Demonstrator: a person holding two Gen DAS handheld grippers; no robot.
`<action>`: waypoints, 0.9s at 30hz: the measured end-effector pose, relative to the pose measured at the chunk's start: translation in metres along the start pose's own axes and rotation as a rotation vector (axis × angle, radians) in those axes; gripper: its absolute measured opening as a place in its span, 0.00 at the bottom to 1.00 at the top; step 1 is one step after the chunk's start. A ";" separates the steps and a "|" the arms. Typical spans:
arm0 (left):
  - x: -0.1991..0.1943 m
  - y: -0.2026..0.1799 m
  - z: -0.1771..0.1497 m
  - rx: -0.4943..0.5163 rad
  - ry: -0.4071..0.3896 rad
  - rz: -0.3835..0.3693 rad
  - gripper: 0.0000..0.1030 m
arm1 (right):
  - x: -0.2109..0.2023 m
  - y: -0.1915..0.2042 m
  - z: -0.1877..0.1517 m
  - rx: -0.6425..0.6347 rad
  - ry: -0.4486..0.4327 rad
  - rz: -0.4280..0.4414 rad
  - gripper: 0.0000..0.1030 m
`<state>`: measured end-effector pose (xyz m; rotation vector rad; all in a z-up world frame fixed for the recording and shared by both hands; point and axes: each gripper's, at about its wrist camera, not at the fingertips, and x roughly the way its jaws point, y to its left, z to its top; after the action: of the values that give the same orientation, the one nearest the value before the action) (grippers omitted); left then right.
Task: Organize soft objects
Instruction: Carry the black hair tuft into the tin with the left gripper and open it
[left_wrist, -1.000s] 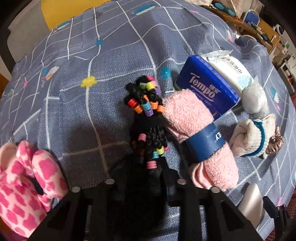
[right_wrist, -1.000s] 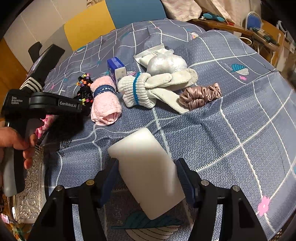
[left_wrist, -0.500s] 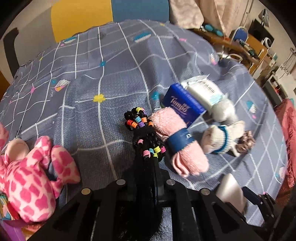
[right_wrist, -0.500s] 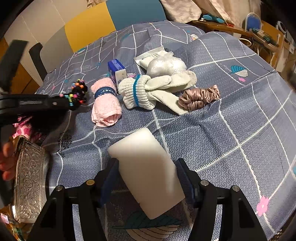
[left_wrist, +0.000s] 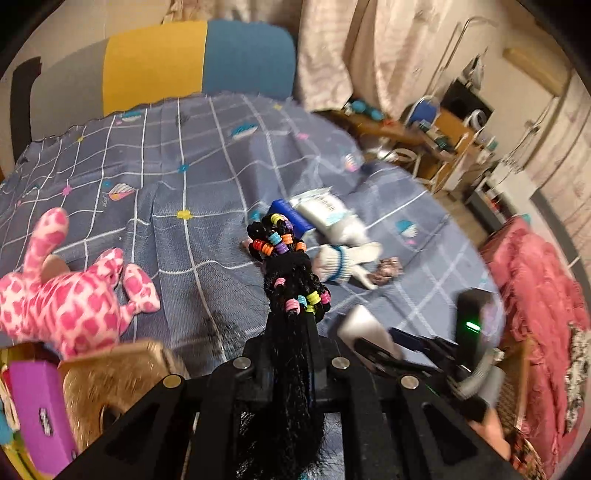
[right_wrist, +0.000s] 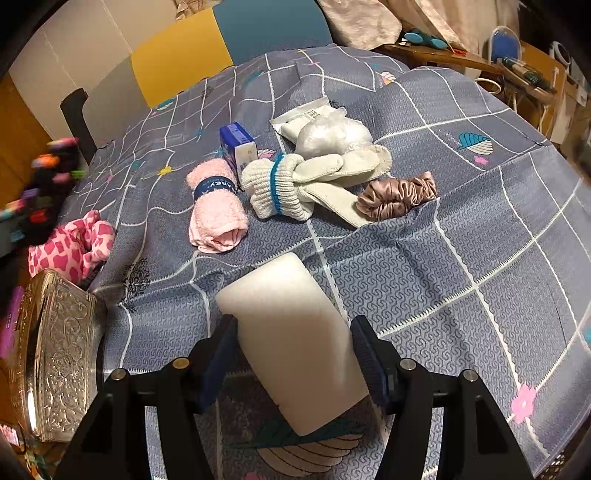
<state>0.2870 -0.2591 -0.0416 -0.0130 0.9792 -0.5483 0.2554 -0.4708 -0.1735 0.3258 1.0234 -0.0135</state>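
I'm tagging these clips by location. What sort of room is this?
Most likely a lived-in bedroom: a bed under a grid-patterned blue quilt, a padded yellow and blue headboard, and a cluttered wooden desk beside it.

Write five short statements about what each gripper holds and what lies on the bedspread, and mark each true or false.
1. The left gripper is shut on the black beaded hairpiece. True.
2. The right gripper holds the pink rolled towel. False: its fingers clamp a white foam block; the towel lies on the bedspread.
3. The satin scrunchie lies beside the cream socks. True.
4. The blue tissue pack sits in the silver embossed box. False: it stands on the bedspread behind the towel.
5. The pink spotted plush toy is held by a gripper. False: neither gripper holds it.
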 end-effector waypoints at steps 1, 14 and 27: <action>-0.012 0.002 -0.005 -0.003 -0.017 -0.007 0.10 | -0.001 0.001 -0.001 0.000 0.000 -0.001 0.62; -0.146 0.112 -0.074 -0.165 -0.184 0.115 0.10 | -0.017 0.000 -0.002 0.026 -0.044 0.011 0.62; -0.136 0.229 -0.154 -0.374 -0.073 0.294 0.10 | -0.023 0.000 -0.001 0.031 -0.081 0.009 0.62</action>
<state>0.2066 0.0352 -0.0804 -0.2183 0.9800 -0.0900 0.2430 -0.4739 -0.1550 0.3554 0.9418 -0.0344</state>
